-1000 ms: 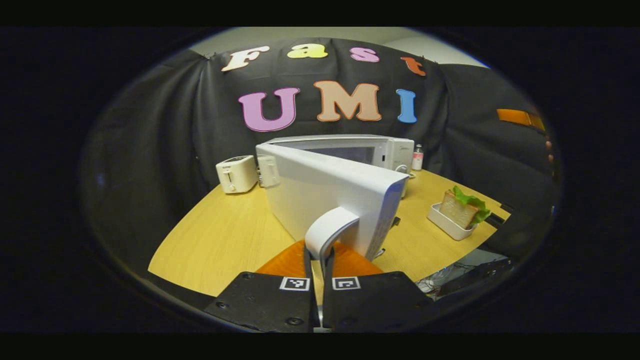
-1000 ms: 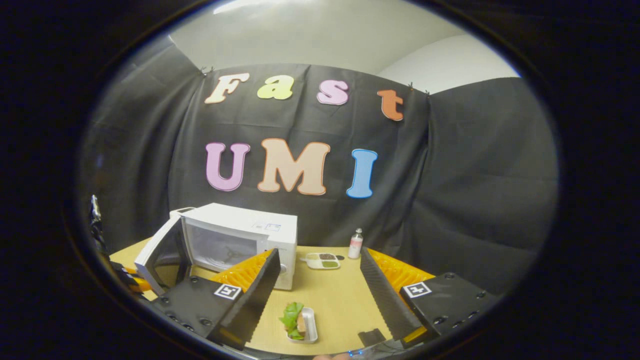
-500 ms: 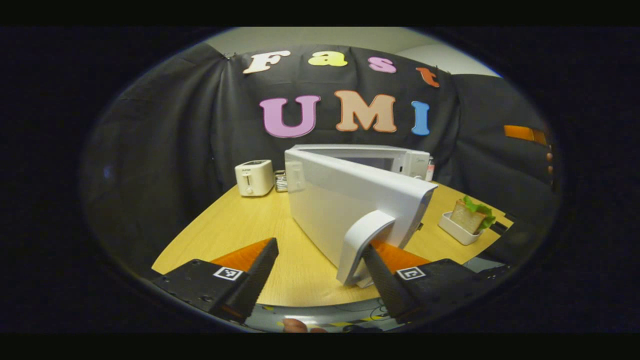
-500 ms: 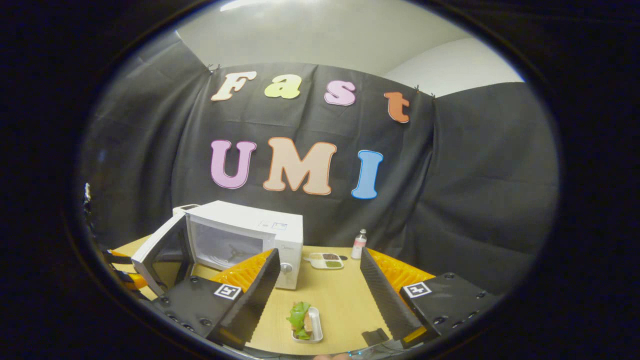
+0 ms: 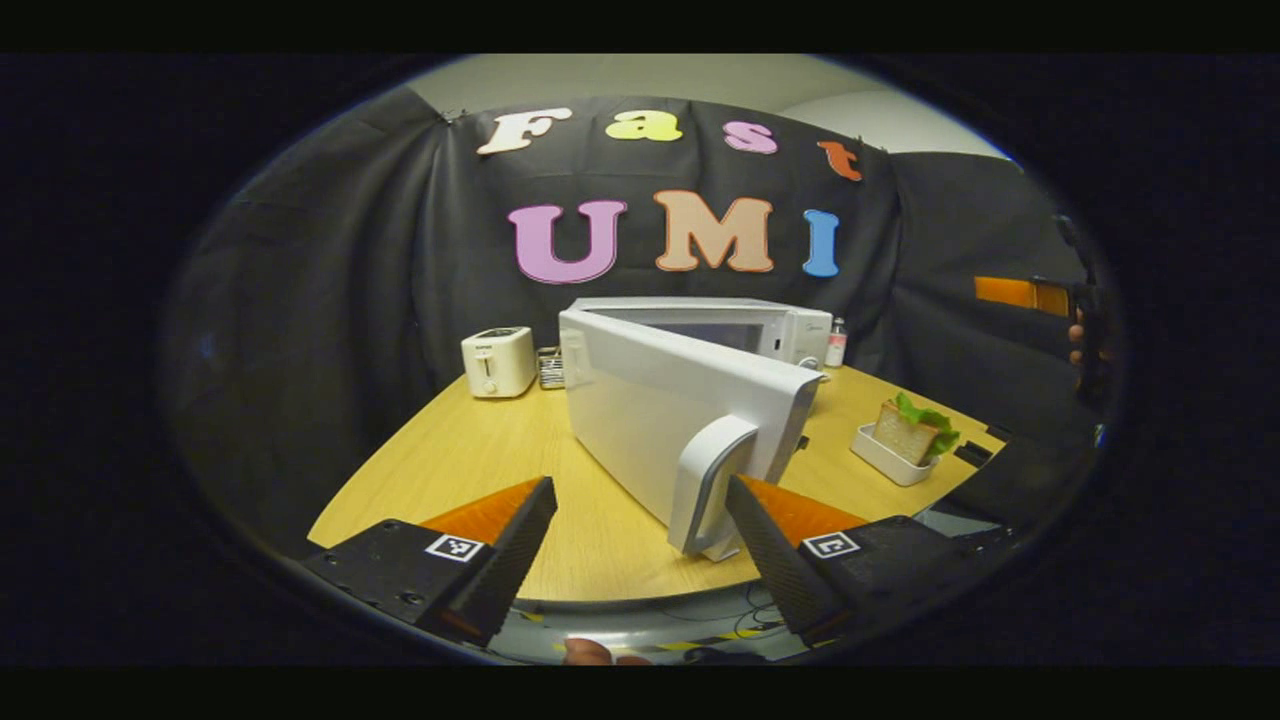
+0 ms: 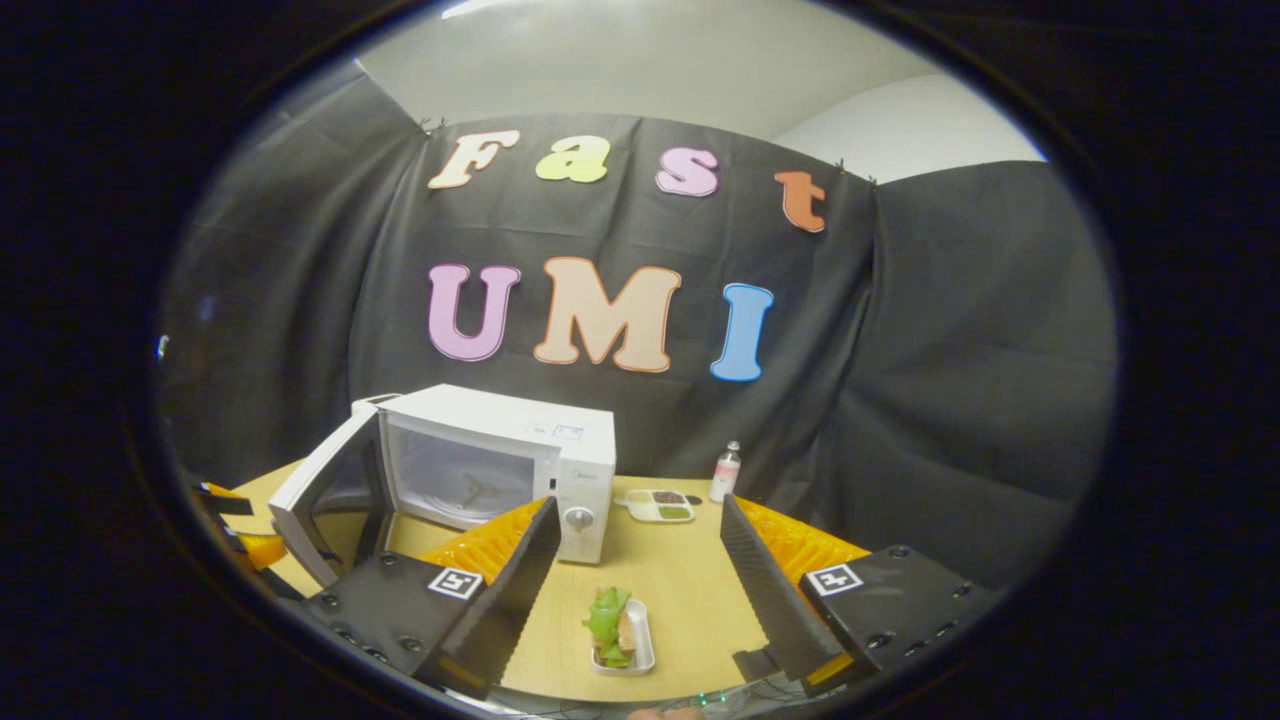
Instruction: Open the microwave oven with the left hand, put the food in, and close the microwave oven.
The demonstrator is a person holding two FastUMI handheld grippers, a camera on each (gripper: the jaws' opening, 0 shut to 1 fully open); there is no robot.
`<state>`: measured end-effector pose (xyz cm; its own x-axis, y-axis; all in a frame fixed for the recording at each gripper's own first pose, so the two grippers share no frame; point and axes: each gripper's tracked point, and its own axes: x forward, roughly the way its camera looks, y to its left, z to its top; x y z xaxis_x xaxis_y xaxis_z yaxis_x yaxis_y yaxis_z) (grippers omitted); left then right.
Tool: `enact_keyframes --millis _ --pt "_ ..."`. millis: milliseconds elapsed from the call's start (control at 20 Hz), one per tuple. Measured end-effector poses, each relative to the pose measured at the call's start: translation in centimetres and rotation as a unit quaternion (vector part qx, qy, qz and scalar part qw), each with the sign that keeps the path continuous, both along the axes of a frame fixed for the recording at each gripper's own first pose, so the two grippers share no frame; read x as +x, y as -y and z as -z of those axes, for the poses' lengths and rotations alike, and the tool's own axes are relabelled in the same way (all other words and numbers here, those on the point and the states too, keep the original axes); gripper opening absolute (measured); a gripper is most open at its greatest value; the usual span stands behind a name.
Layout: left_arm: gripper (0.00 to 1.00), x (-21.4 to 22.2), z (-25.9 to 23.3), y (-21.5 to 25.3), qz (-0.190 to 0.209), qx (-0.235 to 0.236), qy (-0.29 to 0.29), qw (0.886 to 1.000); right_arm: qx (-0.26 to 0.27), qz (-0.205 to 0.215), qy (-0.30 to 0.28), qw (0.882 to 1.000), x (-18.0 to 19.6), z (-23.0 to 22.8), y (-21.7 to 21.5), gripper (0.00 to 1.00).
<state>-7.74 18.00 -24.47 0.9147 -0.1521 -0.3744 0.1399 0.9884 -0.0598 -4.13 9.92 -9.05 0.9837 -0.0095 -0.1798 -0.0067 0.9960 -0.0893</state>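
Two things stand far past my fingers: a toaster (image 5: 498, 360) and a little bottle (image 6: 727, 471). My left gripper (image 5: 640, 545) is open beside the open microwave door (image 5: 680, 420). My right gripper (image 6: 637, 580) is open, with the sandwich tray (image 6: 622, 635) between its fingers.

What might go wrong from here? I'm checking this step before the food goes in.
The microwave door hangs only part open, so the right gripper, carrying the sandwich tray into the cavity, may clip it. The left gripper sits open right beside the door handle and could nudge the door. The upright sandwich may tip out when lifted.
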Motion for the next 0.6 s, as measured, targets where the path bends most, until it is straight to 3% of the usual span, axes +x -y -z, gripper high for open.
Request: enact_keyframes --millis 250,600 --pt "0.99 -1.1 -4.0 -1.5 -0.01 0.011 0.026 1.0 -0.004 -0.008 -0.013 1.0 0.9 2.3 -0.4 1.0" --pt "0.97 0.8 -12.3 -2.9 -0.037 0.005 0.103 0.994 -0.008 -0.027 -0.074 0.997 2.4 9.7 -1.7 0.98"
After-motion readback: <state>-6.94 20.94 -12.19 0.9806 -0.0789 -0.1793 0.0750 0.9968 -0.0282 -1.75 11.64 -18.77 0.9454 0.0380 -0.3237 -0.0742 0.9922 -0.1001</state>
